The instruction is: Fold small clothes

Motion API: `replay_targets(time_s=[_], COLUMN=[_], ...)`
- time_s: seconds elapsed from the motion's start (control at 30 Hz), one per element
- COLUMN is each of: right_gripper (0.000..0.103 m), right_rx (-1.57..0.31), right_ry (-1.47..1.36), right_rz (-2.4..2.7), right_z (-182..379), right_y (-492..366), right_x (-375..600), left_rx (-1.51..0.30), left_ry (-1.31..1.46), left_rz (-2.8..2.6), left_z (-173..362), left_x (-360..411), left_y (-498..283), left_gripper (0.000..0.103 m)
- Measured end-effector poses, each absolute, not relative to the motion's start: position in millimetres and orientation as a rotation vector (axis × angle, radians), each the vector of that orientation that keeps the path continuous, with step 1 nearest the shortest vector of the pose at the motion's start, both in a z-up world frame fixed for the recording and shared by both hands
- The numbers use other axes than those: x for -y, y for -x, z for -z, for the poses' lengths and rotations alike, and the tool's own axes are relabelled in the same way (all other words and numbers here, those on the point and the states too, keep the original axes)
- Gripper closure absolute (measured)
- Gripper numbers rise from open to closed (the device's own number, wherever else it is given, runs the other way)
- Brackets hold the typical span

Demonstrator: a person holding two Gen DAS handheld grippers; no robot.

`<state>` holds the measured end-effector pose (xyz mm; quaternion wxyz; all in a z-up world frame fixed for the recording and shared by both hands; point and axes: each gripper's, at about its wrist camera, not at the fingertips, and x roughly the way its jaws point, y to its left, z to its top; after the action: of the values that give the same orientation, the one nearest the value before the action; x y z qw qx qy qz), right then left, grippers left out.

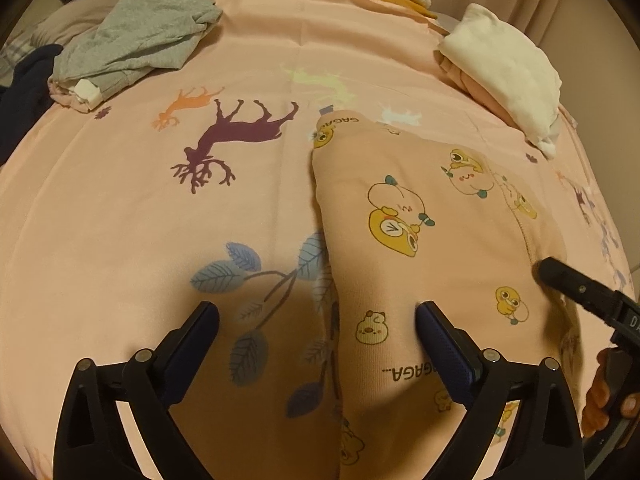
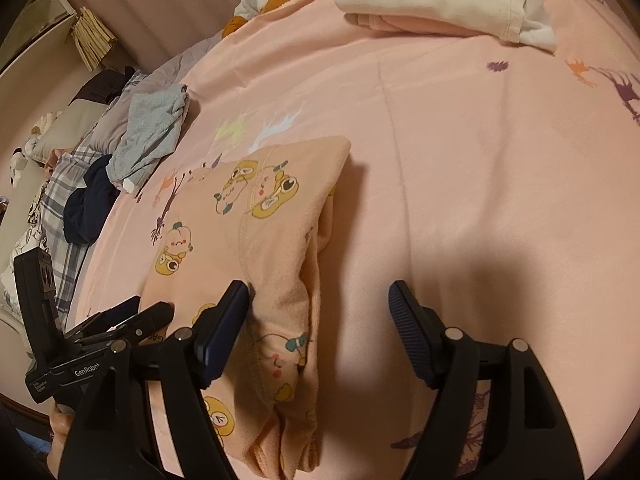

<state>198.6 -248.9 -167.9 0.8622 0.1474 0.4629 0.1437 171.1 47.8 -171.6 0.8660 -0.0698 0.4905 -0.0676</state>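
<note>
So the peach cartoon-print garment [image 1: 424, 248] is lying folded on the pink bedsheet [image 1: 140, 240], a long narrow bundle. In the left wrist view its long axis runs from the bottom edge of the frame up and away, leaning a bit left toward the purple deer print [image 1: 236, 136], with the far end rounded off just past a "GAGA" print. From the right wrist view the same piece [image 2: 256, 248] stretches from near the camera up and slightly left, and its right-hand side is a stack of fleecy folded edges.

The left gripper [image 1: 318, 318] hangs low over the near end with its jaws spread wide, one finger over bare sheet, the other over the garment. Can't tell if that pad actually touches the cloth. The right gripper [image 2: 320, 300] is also wide open, its left finger tip right at the top layer of the garment and the other finger out over plain sheet, so it straddles the folded edge. It pokes in from the right of the left wrist view, angled toward the fabric.

Other stuff on the bed: a crumpled grey garment [image 1: 136, 40] at far left, a folded cream and pink pile [image 1: 504, 68] at far right, and a dark navy item [image 2: 90, 204] near the grey one.
</note>
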Motion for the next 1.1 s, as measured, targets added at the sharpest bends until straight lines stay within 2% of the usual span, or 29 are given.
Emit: replay_targets(time_s=[0.27, 0.37, 0.47, 0.8, 1.1], right_gripper=[0.031, 0.049, 0.055, 0.056, 0.053], right_rx=[-0.870, -0.864, -0.872, -0.990, -0.955], right_ry=[-0.273, -0.250, -0.226, -0.196, -0.262], right_rz=[-0.335, -0.382, -0.387, -0.345, -0.370], right_z=[146.6, 142.2, 142.4, 173.7, 156.5], right_y=[-197.4, -205.3, -214.0, -245.8, -231.5], right_x=[243.7, 232.2, 220.4, 201.9, 210.7], left_rx=[-1.011, -1.000, -0.996, -0.993, -0.970], left_ry=[0.118, 0.095, 0.087, 0.089, 0.098], left_rz=[0.131, 0.131, 0.132, 0.134, 0.125], left_z=[170.2, 169.4, 169.4, 171.4, 163.9], left_x=[-45.3, -43.4, -43.1, -42.6, -41.7], left_y=[-170.4, -170.3, -170.8, -171.2, -166.4], left_gripper=[0.004, 0.004, 0.004, 0.004, 0.004])
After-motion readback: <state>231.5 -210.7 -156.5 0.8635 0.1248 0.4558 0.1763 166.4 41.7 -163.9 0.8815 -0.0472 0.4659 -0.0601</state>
